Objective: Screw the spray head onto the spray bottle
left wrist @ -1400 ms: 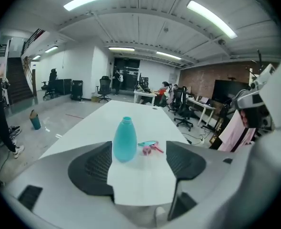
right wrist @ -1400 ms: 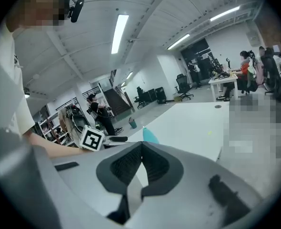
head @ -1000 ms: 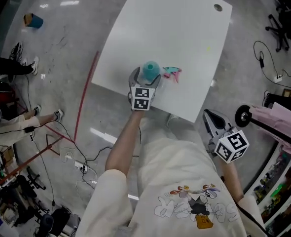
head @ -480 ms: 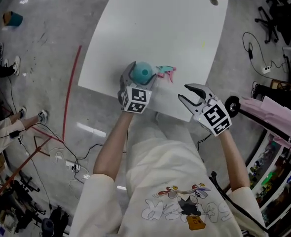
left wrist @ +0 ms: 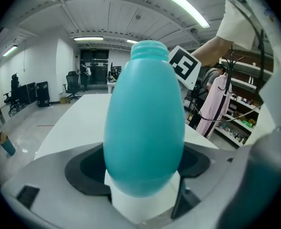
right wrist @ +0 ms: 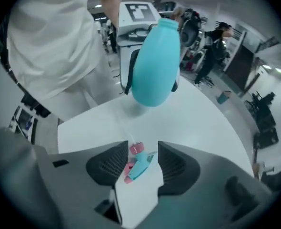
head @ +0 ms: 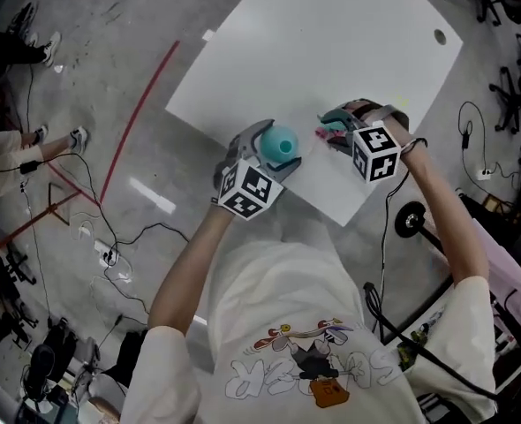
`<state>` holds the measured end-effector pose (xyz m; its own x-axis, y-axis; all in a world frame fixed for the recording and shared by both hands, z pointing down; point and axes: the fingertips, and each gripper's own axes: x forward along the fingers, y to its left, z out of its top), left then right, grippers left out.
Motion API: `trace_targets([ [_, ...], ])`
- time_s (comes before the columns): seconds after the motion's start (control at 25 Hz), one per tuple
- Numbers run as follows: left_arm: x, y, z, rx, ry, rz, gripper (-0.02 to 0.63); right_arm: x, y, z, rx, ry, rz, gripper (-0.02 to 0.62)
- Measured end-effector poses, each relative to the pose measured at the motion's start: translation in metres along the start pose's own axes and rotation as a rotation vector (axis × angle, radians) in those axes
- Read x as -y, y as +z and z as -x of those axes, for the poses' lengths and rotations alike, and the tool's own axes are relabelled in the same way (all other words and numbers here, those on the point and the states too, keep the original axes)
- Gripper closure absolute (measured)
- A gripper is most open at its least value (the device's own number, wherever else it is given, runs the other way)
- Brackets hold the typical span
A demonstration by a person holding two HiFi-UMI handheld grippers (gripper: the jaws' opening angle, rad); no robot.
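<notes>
Right gripper view: 1 spray head (right wrist: pixel 136 163) on bench (right wrist: pixel 207 123), unclamped between the just-opened jaws of our right gripper (right wrist: pixel 143 150), long axis roughly along the gap; left gripper (left wrist: pixel 143 163) clamps the spray bottle (left wrist: pixel 144 118).

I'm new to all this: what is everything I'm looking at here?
Table: one, white, centre.
Spray bottle: one, teal, in the left gripper, over the table's near edge.
Spray head: one, teal and pink, lying on the table.
Line: one, red, on the floor.
Cables: several, dark, on the floor.
Left gripper: one, grey, shut on the spray bottle.
Right gripper: one, grey, jaws just opening, spray head between them.
</notes>
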<state>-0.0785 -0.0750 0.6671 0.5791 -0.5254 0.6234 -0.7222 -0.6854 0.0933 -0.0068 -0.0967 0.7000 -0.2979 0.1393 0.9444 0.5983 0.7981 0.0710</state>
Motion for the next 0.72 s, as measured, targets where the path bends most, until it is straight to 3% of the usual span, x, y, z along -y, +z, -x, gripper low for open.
trace_targets([
  [0.2,0.001,0.000,-0.002,-0.032,-0.011,-0.001,0.189,-0.008,-0.010,-0.024,-0.102,0.121,0.241,0.413],
  [0.4,0.006,0.000,-0.003,-0.057,-0.021,-0.010,0.189,-0.017,-0.021,-0.045,-0.193,0.141,0.400,0.414],
  [0.48,0.004,-0.001,-0.003,-0.064,-0.016,0.000,0.189,-0.019,-0.024,-0.051,-0.225,0.147,0.442,0.451],
  [0.6,0.000,-0.001,-0.002,-0.076,-0.006,0.024,0.189,-0.009,-0.019,-0.042,-0.240,0.083,0.445,0.456],
  [0.72,-0.008,-0.003,-0.003,-0.118,0.011,0.055,0.189,0.021,-0.011,-0.004,-0.281,-0.072,0.456,0.457],
])
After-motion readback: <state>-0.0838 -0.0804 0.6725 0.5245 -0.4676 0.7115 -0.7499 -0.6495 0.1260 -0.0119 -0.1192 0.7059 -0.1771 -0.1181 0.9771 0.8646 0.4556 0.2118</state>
